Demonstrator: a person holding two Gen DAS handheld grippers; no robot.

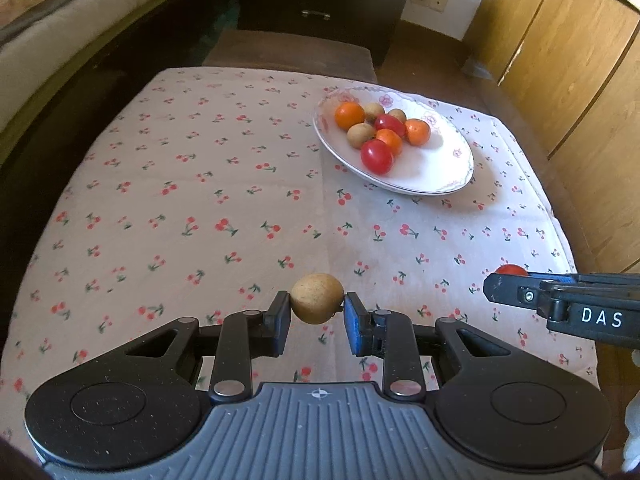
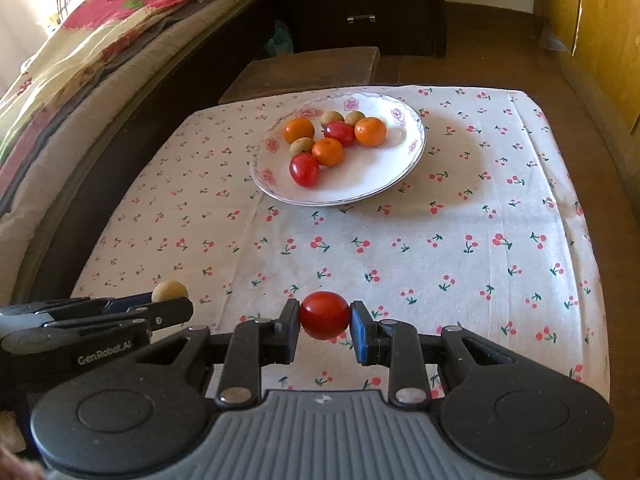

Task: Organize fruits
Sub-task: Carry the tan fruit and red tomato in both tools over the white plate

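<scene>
Left wrist view: the right gripper (image 1: 505,280) enters from the right edge, and its body is cut off there. Its near finger covers most of a red tomato (image 1: 511,269); only the top arc shows.

Right wrist view: the left gripper (image 2: 176,300) enters from the left edge, its rear cut off. Its finger hides the lower part of the brown longan (image 2: 169,289).

On the plate (image 2: 380,176), two brown fruits (image 2: 354,117) at the back are partly masked by an orange and a tomato. The bed (image 2: 60,92) runs out of frame at left. The dark cabinet (image 2: 360,8) is cut off by the top edge.
</scene>
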